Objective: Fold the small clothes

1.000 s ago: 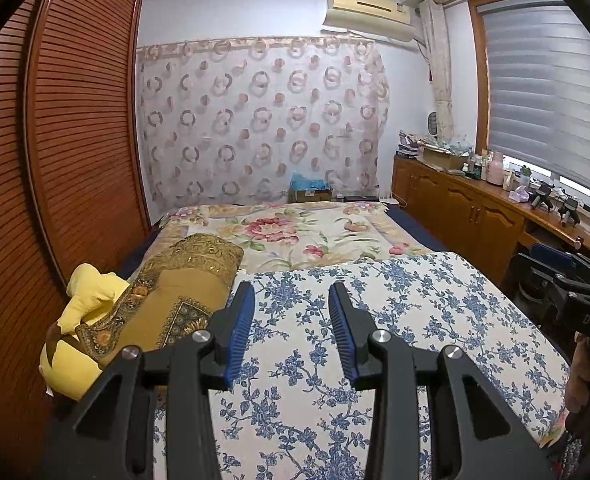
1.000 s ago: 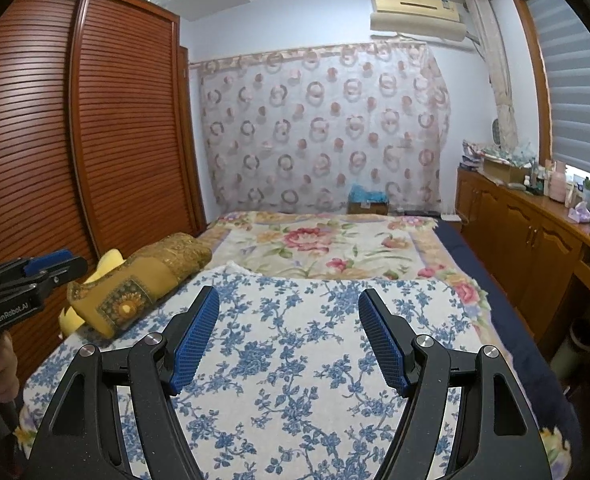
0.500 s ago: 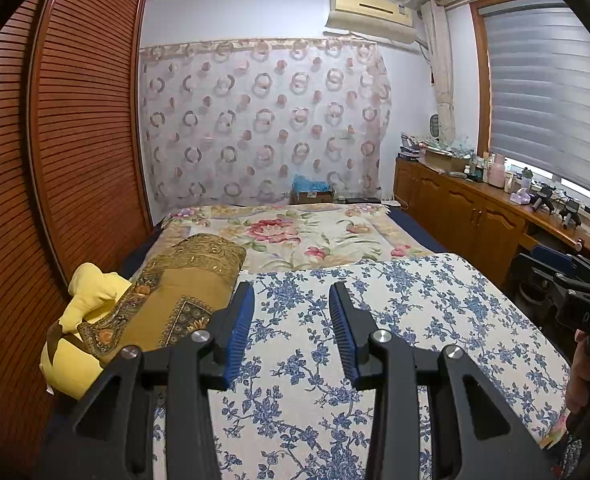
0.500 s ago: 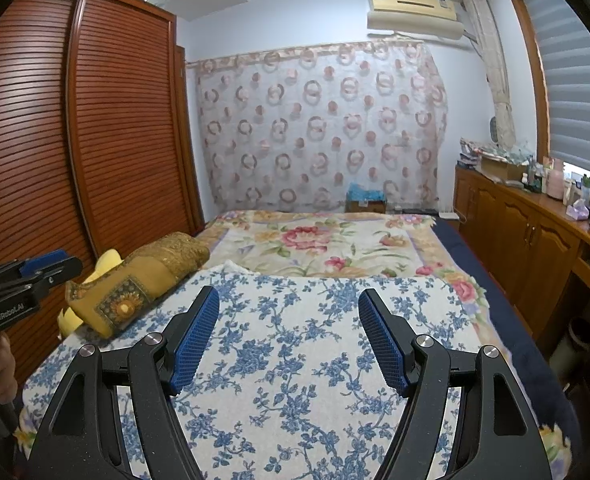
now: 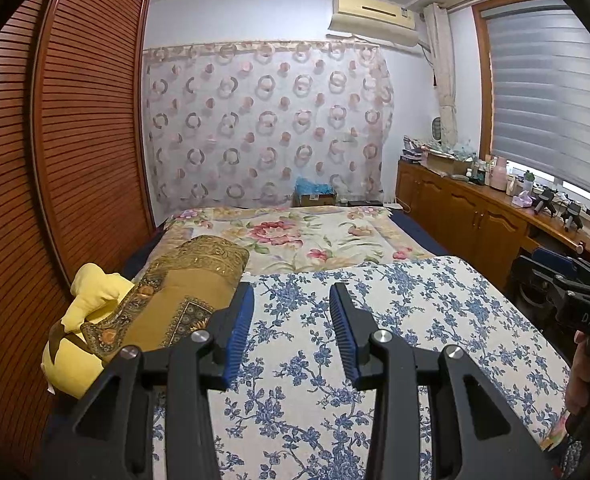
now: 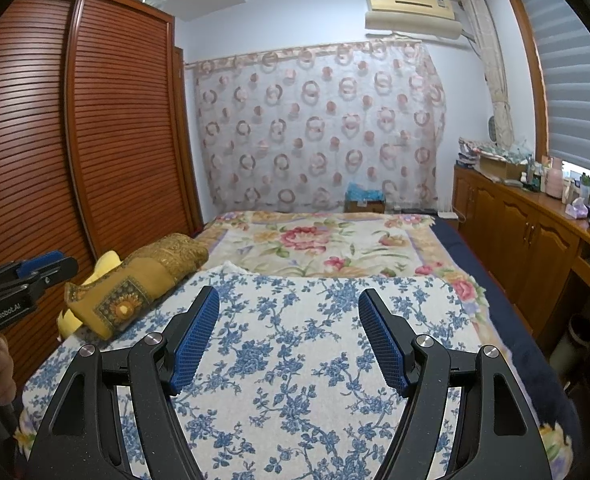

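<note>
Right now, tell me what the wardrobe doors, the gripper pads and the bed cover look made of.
Wardrobe doors: likely varnished wood, reddish, glossy slats. Gripper pads: seemingly blue rubber, ridged and matte. Bed cover: woven fabric, printed blue flowers, matte.

— What lies ahead of the gripper?
— A blue-flowered blanket [image 5: 395,320] directly under it, a gold bolster pillow [image 5: 183,296] to its left, wooden cabinets [image 6: 527,240] to its right, and a ring-patterned curtain [image 6: 315,128] far ahead.
</note>
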Demonstrator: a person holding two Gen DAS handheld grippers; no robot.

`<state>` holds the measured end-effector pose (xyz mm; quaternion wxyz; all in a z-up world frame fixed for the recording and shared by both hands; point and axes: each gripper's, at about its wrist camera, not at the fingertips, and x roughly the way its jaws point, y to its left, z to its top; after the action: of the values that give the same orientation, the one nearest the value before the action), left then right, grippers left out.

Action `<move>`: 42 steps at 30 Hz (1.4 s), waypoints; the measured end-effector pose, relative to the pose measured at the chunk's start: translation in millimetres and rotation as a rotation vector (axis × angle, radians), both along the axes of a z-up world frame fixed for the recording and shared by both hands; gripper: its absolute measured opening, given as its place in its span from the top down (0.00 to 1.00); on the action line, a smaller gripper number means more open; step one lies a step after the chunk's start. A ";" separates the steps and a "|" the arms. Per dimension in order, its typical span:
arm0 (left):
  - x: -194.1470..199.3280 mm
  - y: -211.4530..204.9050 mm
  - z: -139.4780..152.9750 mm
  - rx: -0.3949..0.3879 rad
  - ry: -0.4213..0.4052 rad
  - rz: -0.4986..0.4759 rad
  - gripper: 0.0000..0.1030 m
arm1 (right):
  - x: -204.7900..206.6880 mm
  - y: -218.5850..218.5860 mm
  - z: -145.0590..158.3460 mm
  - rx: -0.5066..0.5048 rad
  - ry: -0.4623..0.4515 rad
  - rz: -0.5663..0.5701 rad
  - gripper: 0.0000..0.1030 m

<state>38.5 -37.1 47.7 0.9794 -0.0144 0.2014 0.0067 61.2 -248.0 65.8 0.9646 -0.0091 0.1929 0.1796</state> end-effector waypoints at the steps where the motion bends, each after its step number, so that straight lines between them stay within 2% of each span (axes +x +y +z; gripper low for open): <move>1: 0.1 0.0 0.0 0.000 0.000 0.000 0.63 | -0.1 -0.1 0.0 0.000 0.000 0.000 0.28; 42: -1.0 -0.1 0.0 -0.001 -0.003 0.001 0.62 | -0.5 -2.3 0.6 0.001 -0.004 -0.006 0.28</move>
<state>37.5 -37.2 47.7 0.9796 -0.0148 0.2002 0.0069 60.7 -250.3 66.4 0.9656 -0.0083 0.1909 0.1767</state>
